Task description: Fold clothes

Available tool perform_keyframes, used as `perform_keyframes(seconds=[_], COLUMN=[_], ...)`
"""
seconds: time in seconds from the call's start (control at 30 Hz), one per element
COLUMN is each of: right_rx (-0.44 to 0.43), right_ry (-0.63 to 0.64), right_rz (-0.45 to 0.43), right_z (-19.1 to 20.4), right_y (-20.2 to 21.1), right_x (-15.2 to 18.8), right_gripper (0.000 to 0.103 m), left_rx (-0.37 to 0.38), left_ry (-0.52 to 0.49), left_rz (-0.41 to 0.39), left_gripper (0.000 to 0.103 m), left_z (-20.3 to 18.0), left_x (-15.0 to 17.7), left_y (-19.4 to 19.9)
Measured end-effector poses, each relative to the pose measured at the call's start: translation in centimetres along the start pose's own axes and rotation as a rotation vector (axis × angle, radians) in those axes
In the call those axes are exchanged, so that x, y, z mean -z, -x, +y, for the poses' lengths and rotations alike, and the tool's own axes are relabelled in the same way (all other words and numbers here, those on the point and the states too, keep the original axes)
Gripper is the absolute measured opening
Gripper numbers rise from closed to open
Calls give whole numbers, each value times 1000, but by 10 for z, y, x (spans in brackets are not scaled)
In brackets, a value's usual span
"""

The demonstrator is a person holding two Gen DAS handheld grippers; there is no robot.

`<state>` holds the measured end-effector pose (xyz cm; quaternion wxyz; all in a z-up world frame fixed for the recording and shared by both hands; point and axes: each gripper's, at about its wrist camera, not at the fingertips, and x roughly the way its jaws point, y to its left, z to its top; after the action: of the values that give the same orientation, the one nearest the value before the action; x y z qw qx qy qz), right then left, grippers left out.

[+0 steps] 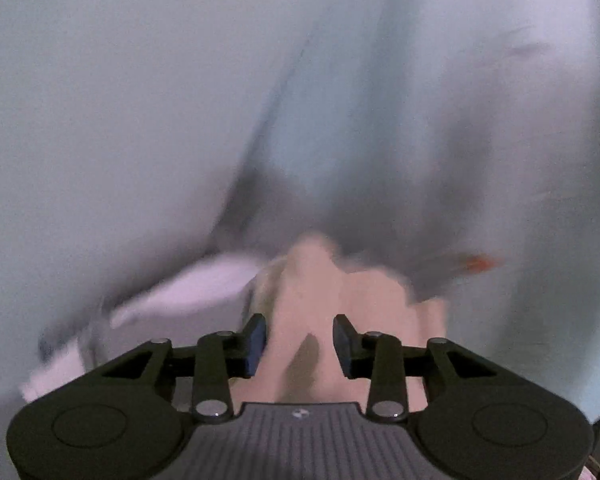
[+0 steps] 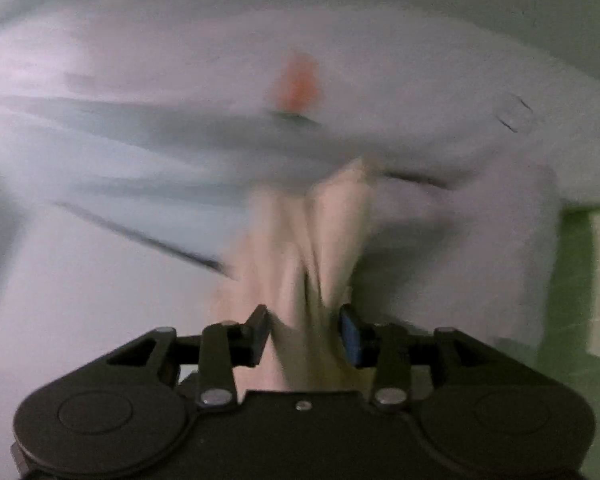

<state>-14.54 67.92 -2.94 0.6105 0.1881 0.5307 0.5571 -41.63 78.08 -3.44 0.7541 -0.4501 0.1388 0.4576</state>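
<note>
Both views are heavily motion-blurred. A pale peach garment [image 1: 320, 288] runs from between the fingers of my left gripper [image 1: 299, 340], bunched and pulled forward. In the right wrist view the same peach cloth [image 2: 320, 240] is gathered into folds between the fingers of my right gripper [image 2: 303, 334], whose jaws pinch it. Each gripper's jaws stand a cloth's width apart with fabric filling the gap. The rest of the garment is lost in blur.
A pale grey-white surface [image 1: 100, 120] fills most of both views. A small orange blur [image 1: 478, 262] lies right of the cloth, also seen in the right wrist view [image 2: 298, 84]. A white cloth piece [image 1: 188, 284] lies at left. A green area [image 2: 572, 280] shows at right.
</note>
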Motion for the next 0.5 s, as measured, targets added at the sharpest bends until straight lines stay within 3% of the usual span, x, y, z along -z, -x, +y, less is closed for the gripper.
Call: perform_keyframes(seconds=[0.1, 0.2, 0.27, 0.33, 0.4, 0.5], right_rx=[-36, -20, 6, 38, 58, 83], right_ry=[-17, 71, 152, 242, 362, 530], right_rz=[-22, -25, -36, -50, -86, -107], right_z=[-21, -14, -4, 6, 21, 40], right_y=[-8, 2, 10, 19, 35, 62], right_x=[4, 9, 9, 9, 17, 35], right_gripper=[45, 52, 65, 89, 101, 103], left_rx=[41, 65, 14, -67, -128, -126], left_ry=[39, 56, 8, -77, -168, -260], left_rz=[-3, -16, -47, -87, -146, -222], left_gripper=[51, 57, 76, 90, 91, 101], left_z=[16, 24, 18, 7, -4, -19], left_x=[11, 15, 19, 25, 34, 52], left_y=[-13, -9, -1, 13, 34, 77])
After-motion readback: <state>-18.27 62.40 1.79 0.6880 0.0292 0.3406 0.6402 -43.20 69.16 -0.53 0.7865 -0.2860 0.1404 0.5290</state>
